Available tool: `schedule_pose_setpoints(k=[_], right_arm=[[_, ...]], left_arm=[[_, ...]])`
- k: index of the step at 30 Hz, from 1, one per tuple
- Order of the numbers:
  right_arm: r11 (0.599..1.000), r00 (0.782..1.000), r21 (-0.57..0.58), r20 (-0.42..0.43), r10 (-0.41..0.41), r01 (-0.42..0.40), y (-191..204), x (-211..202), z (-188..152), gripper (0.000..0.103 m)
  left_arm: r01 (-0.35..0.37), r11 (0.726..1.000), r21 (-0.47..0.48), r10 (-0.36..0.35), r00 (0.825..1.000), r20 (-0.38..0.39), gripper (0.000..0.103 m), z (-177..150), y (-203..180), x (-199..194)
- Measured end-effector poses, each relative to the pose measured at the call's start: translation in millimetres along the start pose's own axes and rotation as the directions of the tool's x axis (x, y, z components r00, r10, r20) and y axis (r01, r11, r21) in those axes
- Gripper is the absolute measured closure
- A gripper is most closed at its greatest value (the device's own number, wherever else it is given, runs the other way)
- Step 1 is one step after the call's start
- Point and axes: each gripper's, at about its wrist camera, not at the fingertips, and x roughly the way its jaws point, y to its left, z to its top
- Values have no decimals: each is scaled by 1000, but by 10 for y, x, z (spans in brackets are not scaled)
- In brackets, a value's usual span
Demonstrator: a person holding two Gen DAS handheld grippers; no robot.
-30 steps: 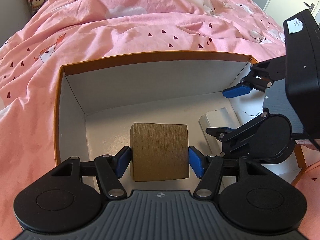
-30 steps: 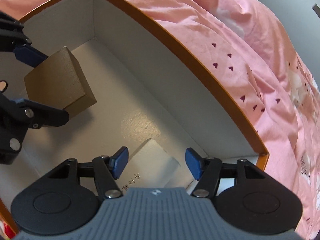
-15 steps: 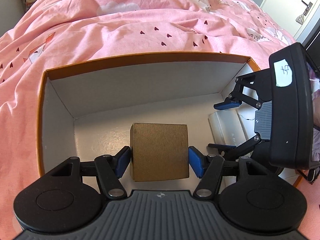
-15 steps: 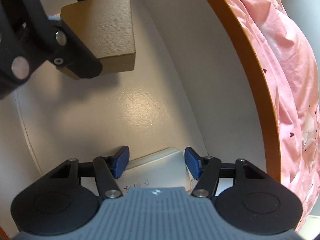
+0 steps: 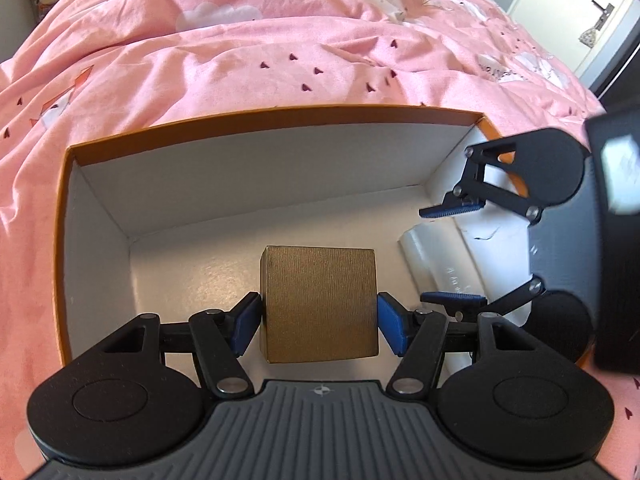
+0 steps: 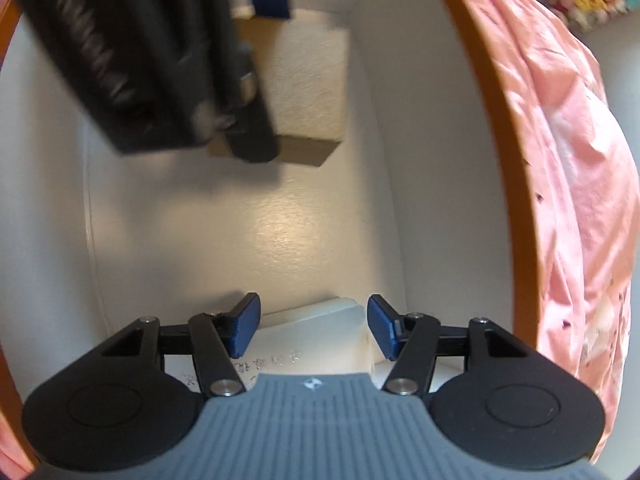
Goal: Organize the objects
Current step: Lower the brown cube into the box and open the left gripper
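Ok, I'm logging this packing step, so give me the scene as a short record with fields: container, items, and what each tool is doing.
container: orange box with white inside, open, on a pink bedspread
item 1: brown cube, inside the box
item 2: white block, by the box's end wall
left tool: pads pressed on both sides of the brown cube
right tool: white block between its pads; contact not clear

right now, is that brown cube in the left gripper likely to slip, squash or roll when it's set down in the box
The brown cube probably stays put: its flat faces leave nothing to roll on. Its ribbed surface should give the left gripper pads some bite, so slipping seems unlikely. The crisp, undented edges suggest a stiff body, though its weight cannot be judged.
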Motion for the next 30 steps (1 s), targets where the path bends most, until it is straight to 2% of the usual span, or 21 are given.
schedule_pose_setpoints(k=[4, 7, 9, 12, 13, 14, 18, 21, 23, 26, 30], right_arm=[[972, 997, 233, 72, -15, -3, -349, -359, -161, 43], [935, 991, 347, 87, -106, 69, -514, -609, -275, 42], [902, 983, 417, 84, -164, 115, -584, -722, -375, 42], [852, 979, 512, 94, -181, 108, -601, -765, -472, 42], [840, 978, 531, 98, -184, 105, -603, -756, -466, 42], [832, 973, 542, 101, -205, 119, -365, -775, -469, 42], [796, 960, 580, 83, -267, 172, -243, -784, -556, 42], [754, 960, 638, 87, -267, 152, -286, -762, -659, 42], [729, 959, 672, 99, -264, 131, -310, -770, -711, 42], [702, 957, 703, 109, -267, 116, -317, -793, -773, 42], [679, 959, 729, 123, -255, 88, -305, -816, -840, 42]], left_arm=[[32, 999, 41, -33, 999, 20, 31, 91, -93, -18], [45, 998, 47, -45, 999, -1, 31, 190, -158, 72], [40, 999, 36, -38, 998, -41, 31, 247, -179, 186], [1, 999, 41, 2, 998, -66, 31, 266, -201, 359], [-18, 999, 51, 22, 998, -64, 31, 257, -216, 395], [-35, 997, 67, 39, 998, -57, 31, 237, -237, 417], [-70, 992, 102, 75, 996, -53, 31, 142, -268, 491], [-95, 986, 136, 102, 994, -47, 29, 82, -285, 512], [-104, 982, 156, 112, 993, -42, 22, 57, -309, 493], [-125, 972, 201, 137, 990, -44, 17, -3, -372, 427], [-159, 950, 268, 181, 981, -62, 17, -68, -433, 404]])
